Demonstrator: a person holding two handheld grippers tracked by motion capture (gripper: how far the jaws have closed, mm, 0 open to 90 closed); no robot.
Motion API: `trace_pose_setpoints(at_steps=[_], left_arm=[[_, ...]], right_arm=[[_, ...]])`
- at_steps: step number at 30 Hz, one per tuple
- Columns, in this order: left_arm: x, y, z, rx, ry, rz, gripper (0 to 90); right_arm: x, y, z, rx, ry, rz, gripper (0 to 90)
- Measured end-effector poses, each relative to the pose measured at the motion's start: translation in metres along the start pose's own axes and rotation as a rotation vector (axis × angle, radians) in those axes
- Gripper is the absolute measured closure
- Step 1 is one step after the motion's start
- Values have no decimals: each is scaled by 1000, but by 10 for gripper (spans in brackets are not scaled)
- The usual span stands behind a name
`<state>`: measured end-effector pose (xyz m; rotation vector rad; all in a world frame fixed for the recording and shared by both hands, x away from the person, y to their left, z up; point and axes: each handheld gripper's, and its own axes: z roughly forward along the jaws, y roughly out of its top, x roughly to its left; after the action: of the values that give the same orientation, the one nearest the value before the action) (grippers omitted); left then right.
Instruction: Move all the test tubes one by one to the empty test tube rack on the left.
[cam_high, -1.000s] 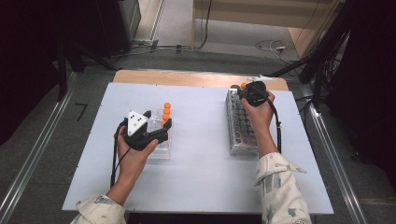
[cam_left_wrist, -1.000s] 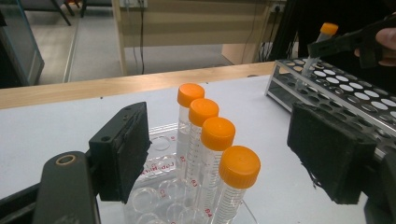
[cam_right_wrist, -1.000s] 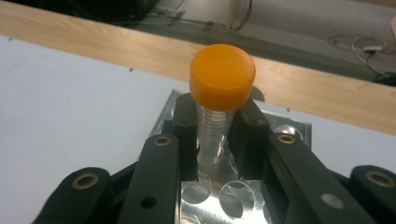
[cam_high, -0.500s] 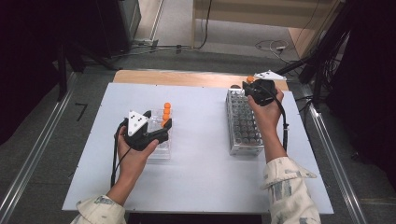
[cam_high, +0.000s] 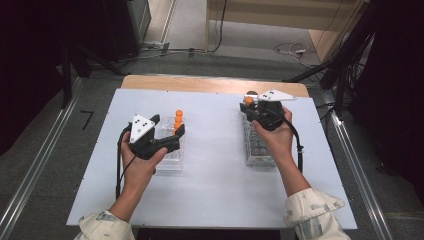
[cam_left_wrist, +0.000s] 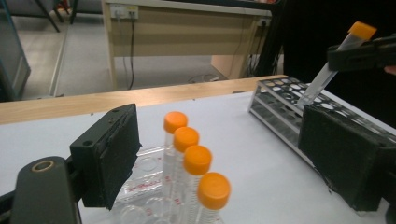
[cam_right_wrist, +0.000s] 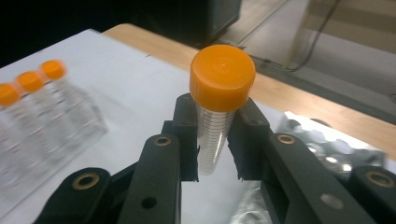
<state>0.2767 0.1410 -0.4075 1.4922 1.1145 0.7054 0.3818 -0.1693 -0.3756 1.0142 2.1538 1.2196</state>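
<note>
Orange-capped tube sits clamped between the jaws of the right claw, gripped just below its cap, with the clear graduated body hanging down between the pads. In the high view this right claw is above the far end of the metal rack, which lies on the white bench, and the tube's cap shows at the claw's far side. From the left gripper view the same tube is tilted, its lower tip just above the rack's holes; whether it touches the rack cannot be told. Well apart from the metal rack, on the person's left side of it, stands a clear plastic rack with a row of four orange-capped tubes upright in it. The left claw is over that clear rack, and its jaws have just been opening; they stand wide on either side of the row of four, the pads clear of the tubes and gripping nothing.
</note>
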Motion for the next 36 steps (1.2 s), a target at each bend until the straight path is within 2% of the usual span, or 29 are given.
trace_pose_setpoints(at_steps=[5, 13, 23, 31, 36], left_arm=[[-8, 4, -1, -2, -40, -9, 140], [-12, 5, -1, 8, -62, -18, 158], [-22, 3, -1, 19, -102, 1, 209], [-36, -1, 3, 29, -177, 40, 295], [-41, -5, 5, 34, -217, 78, 399]], right_arm=[[23, -4, 3, 26, 93, -27, 719], [52, -16, 15, 58, 175, -72, 719], [80, -24, 19, 78, 255, -127, 719], [98, -29, 19, 100, 303, -192, 719], [104, -29, 20, 104, 318, -197, 719]])
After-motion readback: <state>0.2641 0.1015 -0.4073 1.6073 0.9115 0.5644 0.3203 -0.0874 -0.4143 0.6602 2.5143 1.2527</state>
